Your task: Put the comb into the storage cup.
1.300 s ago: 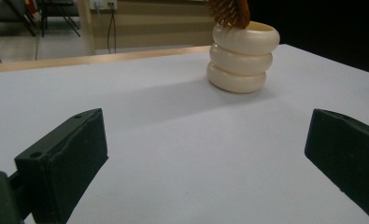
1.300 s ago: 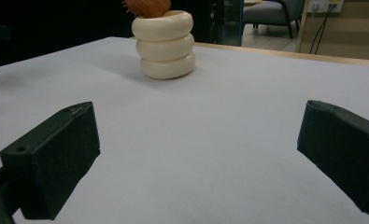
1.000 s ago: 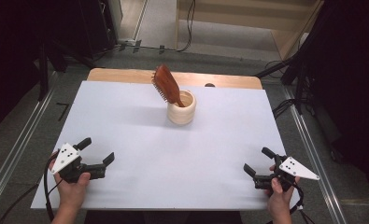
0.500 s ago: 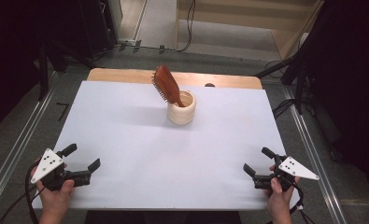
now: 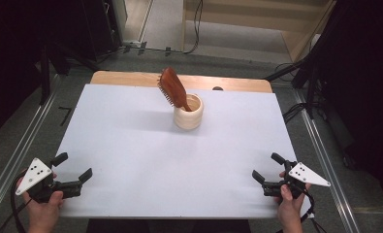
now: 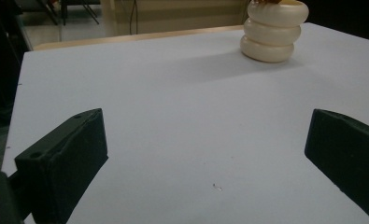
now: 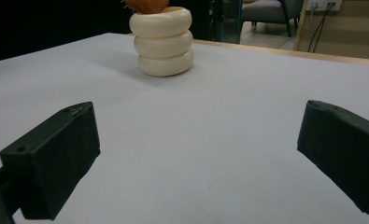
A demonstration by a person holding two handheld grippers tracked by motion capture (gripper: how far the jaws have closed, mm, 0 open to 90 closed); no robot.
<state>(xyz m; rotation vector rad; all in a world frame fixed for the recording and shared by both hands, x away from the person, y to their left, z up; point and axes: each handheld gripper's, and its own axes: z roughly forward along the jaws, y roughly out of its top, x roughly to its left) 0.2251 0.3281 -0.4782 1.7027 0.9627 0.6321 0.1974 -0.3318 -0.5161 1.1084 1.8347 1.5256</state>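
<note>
Item one, the hairbrush (image 5: 172,87) — brown, wooden, standing handle-down and tilted to the left in a cream ribbed cup (image 5: 188,112) at the far middle of the desk (image 5: 131,145), well apart from both pairs of jaws. We record the left gripper (image 5: 72,167) at the near left corner of the desk, held in a hand (image 5: 43,213), its jaws spread wide with nothing between them; in the left gripper view the cup (image 6: 274,30) sits far ahead and toward the right jaw. The right gripper (image 5: 268,168) rests at the near right corner in the other hand (image 5: 288,206), jaws likewise parted and empty; in the right gripper view the cup (image 7: 164,42) stands far ahead, nearer the left jaw, with the brush's brown end just showing at its mouth. Surface — a white sheet covering the desk, a strip of bare wood visible along the far edge. Room: grey floor, cables (image 5: 197,24) trailing beyond the desk, dark stands at both sides, pale wooden furniture at the back. Containers: one, the cup, holding the hairbrush alone so far as we can see.
</note>
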